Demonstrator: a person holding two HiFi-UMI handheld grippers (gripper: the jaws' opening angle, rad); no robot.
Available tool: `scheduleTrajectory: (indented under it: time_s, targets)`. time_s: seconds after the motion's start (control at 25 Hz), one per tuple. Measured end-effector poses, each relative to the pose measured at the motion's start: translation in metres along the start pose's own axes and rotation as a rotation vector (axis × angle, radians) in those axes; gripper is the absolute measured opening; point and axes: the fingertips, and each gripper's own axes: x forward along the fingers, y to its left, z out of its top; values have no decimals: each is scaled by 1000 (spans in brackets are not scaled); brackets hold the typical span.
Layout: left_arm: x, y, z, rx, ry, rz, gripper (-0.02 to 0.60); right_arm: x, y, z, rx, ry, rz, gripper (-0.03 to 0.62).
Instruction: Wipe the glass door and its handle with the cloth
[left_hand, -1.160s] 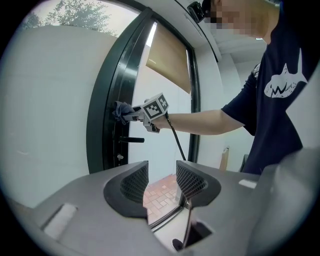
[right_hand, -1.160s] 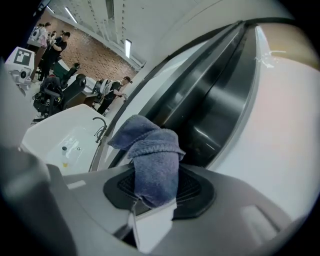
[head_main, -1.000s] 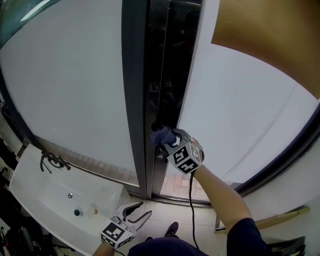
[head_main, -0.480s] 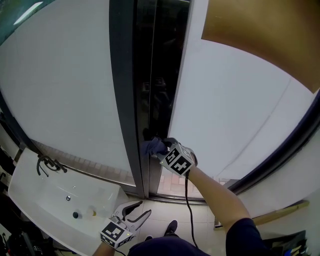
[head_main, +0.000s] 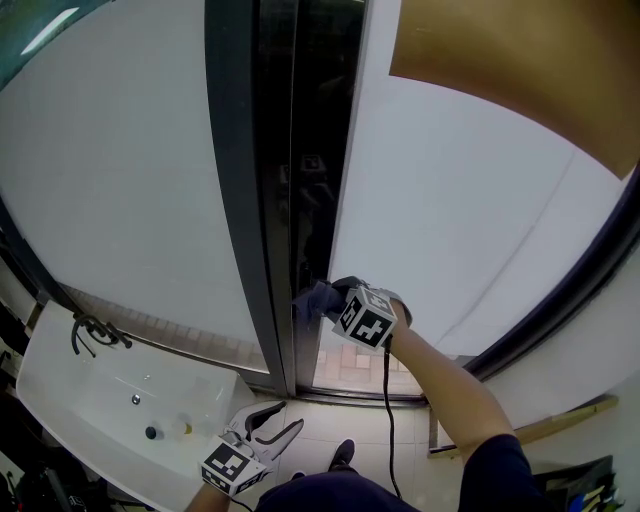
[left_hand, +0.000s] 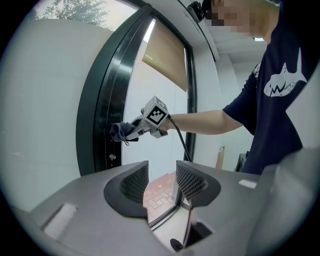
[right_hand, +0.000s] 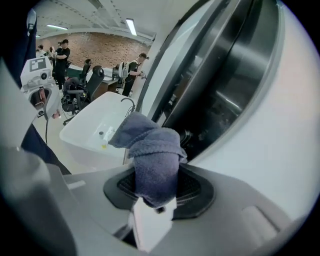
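The glass door has a dark vertical frame (head_main: 250, 200) between frosted panes (head_main: 120, 180). A blue-grey cloth (head_main: 311, 299) is bunched against the dark strip at about lock height, and my right gripper (head_main: 335, 300) is shut on it. In the right gripper view the cloth (right_hand: 152, 150) fills the jaws of the right gripper (right_hand: 156, 185) and hides the fingertips; the dark frame (right_hand: 225, 85) lies just beyond. My left gripper (head_main: 281, 420) hangs low near the floor, open and empty. The left gripper view shows the left gripper (left_hand: 161, 180) with nothing between its jaws, and the cloth (left_hand: 120, 131) on the frame.
A white sink (head_main: 90, 400) with a dark tap stands at the lower left, next to the door. A tan blind (head_main: 520, 70) covers the upper right pane. A power cable (head_main: 385, 400) hangs from the right gripper. People and chairs (right_hand: 75, 85) are far behind.
The head view has swung, so the door frame sits further left. The right gripper stays on the dark strip with the cloth, a little lower. The left gripper has not moved.
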Motion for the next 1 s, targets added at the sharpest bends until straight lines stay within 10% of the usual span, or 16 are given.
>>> scheduleTrajectory:
  time_s: [0.48, 0.76, 1.0]
  targets:
    - [3, -1, 4, 11, -4, -20, 167, -48, -18, -79, 51, 116, -43, 146]
    - [3, -2, 3, 14, -2, -12, 164, -45, -31, -12, 359, -131, 108, 147]
    - [3, -6, 2, 5, 1, -3, 164, 12, -17, 11, 493, -70, 216, 147]
